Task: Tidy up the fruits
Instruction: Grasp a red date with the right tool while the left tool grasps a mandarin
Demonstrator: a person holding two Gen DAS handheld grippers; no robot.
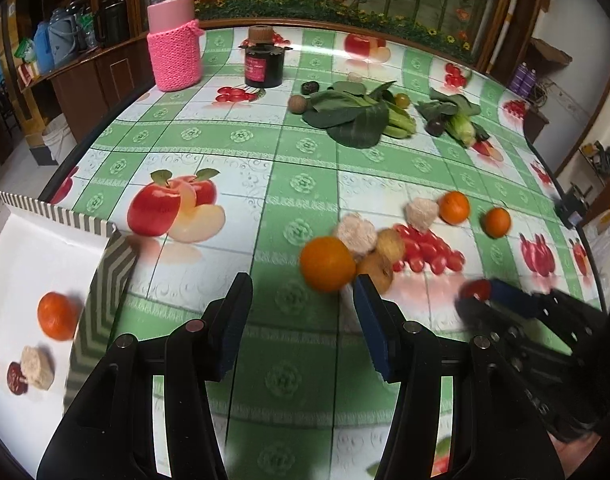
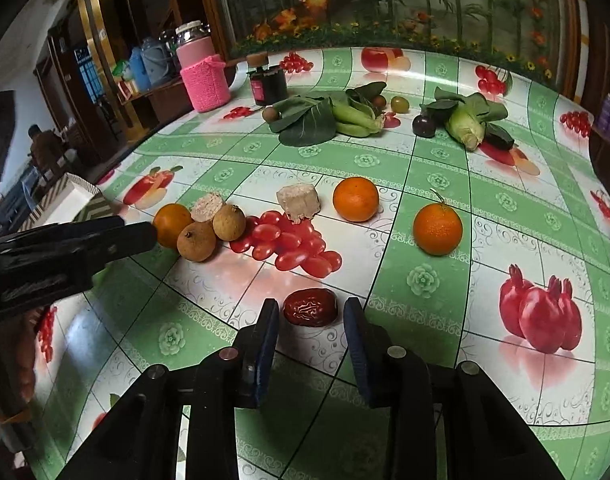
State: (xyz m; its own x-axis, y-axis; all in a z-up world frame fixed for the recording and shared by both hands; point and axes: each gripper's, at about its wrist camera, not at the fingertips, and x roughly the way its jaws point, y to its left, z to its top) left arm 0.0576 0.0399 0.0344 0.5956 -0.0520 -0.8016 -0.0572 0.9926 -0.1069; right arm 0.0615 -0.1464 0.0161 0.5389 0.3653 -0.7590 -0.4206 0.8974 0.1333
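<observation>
A wrinkled dark-red date (image 2: 310, 307) is seen on the worktop (image 2: 425, 280) between the right gripper's (image 2: 311, 310) parted pads, untouched. The left gripper (image 1: 303, 292) is held open, empty. One round orange (image 1: 58, 315) is kept in the white striped-edge box (image 1: 45, 248).

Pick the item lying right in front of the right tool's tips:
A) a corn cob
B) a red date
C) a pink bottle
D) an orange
B: the wrinkled red date lies on the table just ahead of the right tool, between its open tips.
</observation>
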